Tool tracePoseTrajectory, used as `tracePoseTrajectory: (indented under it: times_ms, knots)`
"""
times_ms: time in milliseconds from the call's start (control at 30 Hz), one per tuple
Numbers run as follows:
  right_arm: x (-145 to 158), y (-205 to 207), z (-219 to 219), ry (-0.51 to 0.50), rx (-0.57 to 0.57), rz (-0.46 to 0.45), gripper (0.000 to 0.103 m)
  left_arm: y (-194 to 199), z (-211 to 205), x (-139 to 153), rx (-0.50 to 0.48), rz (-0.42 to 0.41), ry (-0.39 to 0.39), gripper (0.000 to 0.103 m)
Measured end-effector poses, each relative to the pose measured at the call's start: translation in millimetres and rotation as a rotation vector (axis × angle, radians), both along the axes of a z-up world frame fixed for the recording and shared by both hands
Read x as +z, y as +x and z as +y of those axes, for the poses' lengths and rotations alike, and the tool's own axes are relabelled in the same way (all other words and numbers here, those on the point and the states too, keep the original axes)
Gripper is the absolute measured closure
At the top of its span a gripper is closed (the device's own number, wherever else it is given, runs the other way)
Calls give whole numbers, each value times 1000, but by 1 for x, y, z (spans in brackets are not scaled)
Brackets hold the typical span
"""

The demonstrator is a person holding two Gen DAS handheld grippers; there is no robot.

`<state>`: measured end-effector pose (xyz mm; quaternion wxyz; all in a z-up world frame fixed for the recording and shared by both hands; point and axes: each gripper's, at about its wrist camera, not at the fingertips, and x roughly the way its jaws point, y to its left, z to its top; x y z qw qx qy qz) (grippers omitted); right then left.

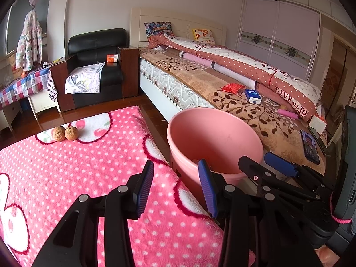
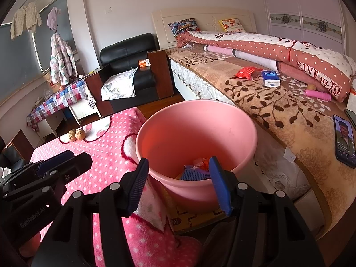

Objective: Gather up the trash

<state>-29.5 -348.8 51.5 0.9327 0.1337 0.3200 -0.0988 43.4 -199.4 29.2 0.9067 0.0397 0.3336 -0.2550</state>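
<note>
A pink bucket (image 1: 213,138) stands on the floor between a pink dotted blanket (image 1: 77,166) and the bed. In the right wrist view the bucket (image 2: 195,129) holds scraps of blue, white and orange trash (image 2: 195,170). My left gripper (image 1: 176,162) is open and empty over the blanket's edge, just left of the bucket. My right gripper (image 2: 179,159) is open and empty over the bucket's near rim. On the bed lie a red wrapper (image 2: 245,72), a blue tissue pack (image 2: 270,78) and a pink tube (image 2: 318,94). Two walnuts (image 1: 65,133) sit on the blanket's far end.
A phone (image 2: 344,140) lies on the bed's brown leaf-patterned cover near the right edge. A black armchair (image 1: 95,66) with an orange box (image 1: 112,58) stands behind, beside a checked-cloth table (image 1: 22,86). A rolled quilt (image 1: 255,66) runs along the bed.
</note>
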Motion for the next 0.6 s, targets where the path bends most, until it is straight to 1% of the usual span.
tracePoseTrajectory:
  times_ms: [300,600]
  knots:
    - [-3,0,4,-1,5,5,46,-3,-1,-3,-1,1,-1,61]
    - [-5,2,7,-4,11,10,46,2,2,-3,15,25,0,61]
